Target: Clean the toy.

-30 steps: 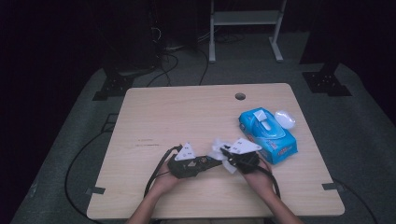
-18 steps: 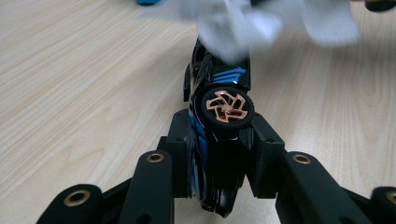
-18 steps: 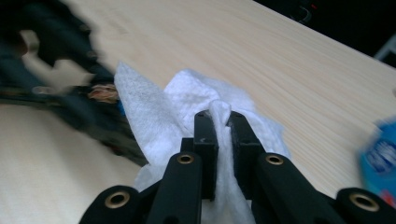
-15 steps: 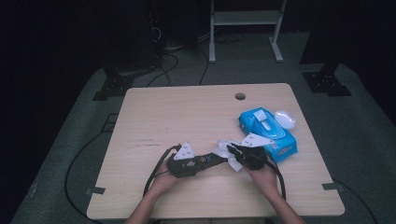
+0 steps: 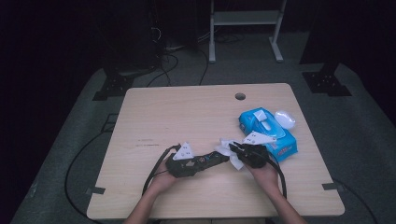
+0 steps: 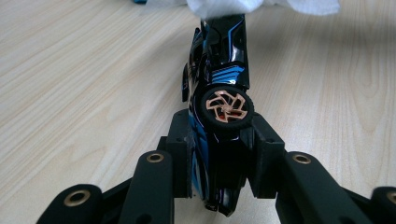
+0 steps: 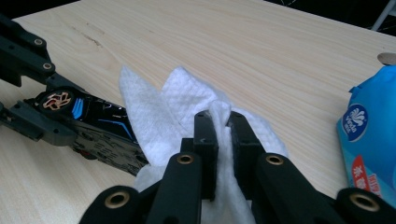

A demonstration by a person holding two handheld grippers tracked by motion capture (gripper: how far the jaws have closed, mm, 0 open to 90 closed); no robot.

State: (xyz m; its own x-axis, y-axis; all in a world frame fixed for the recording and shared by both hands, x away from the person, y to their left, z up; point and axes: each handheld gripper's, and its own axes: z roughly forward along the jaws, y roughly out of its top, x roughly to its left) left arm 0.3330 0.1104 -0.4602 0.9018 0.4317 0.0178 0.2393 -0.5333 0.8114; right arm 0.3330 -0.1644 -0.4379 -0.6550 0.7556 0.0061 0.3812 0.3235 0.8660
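Left tool (image 6: 219,154) clamps a glossy black, blue-striped toy car (image 6: 219,70); right tool (image 7: 223,126) pinches a white, seemingly quilted wipe (image 7: 173,107).

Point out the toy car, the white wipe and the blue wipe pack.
toy car (image 6: 219,70), left gripper view, black body.
white wipe (image 7: 154,116), right gripper view, spread sheet.
blue wipe pack (image 5: 266,128), high view, top face.

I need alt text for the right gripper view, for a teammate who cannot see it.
The right gripper is shut on a white wet wipe, pressing it against a black and blue toy car that the left gripper clamps on its side above the wooden table. A blue wipes pack sits at the right edge.
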